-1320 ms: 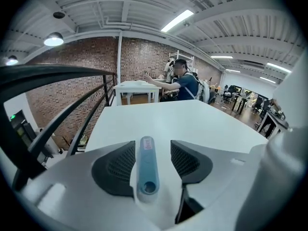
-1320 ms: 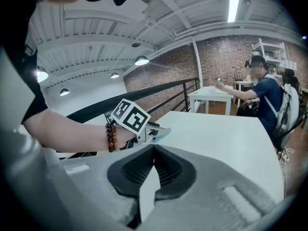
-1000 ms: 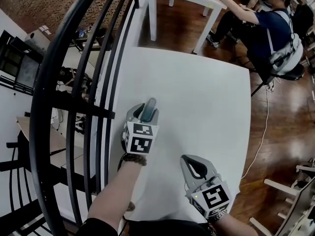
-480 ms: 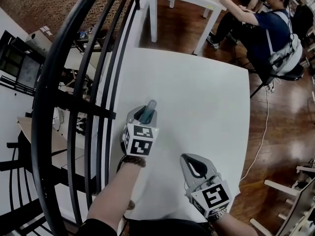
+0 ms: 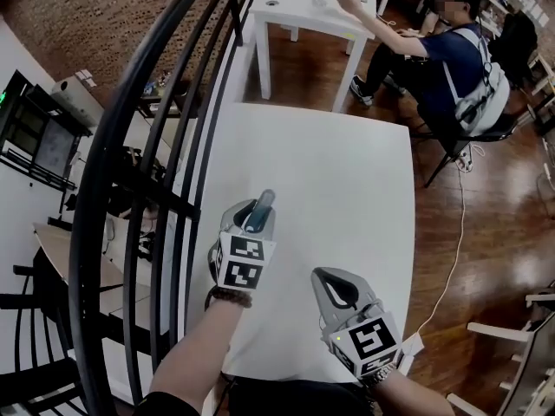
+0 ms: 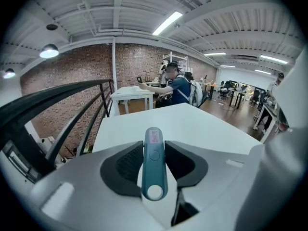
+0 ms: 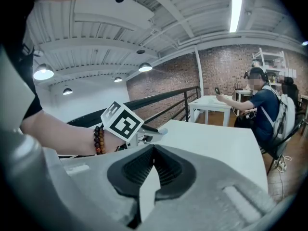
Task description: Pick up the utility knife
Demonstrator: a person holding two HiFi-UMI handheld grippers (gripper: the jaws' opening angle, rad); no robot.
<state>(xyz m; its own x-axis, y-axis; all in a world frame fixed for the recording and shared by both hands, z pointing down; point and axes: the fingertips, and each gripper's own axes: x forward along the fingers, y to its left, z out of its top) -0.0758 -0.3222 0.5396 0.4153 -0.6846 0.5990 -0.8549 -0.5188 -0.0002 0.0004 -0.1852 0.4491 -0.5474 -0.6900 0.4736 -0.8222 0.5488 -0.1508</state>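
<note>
1. The utility knife (image 6: 154,165), teal, is clamped lengthwise between the jaws of the left gripper (image 5: 251,219), just left of centre in the head view.
2. Its far end is seen projecting past the jaws, over the white table (image 5: 347,172).
3. The right gripper (image 5: 336,289), at lower right of centre, is seen with jaws pressed together, nothing between them.

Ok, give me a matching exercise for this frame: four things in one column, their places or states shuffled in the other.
Things
1. utility knife
2. right hand-held gripper
3. white table
4. seated person

Places or states
A. jaws together, nothing between them
B. on a chair beyond the table's far corner
C. clamped in the left hand-held gripper
D. under both hand-held grippers

Pairs: 1-C, 2-A, 3-D, 4-B
</note>
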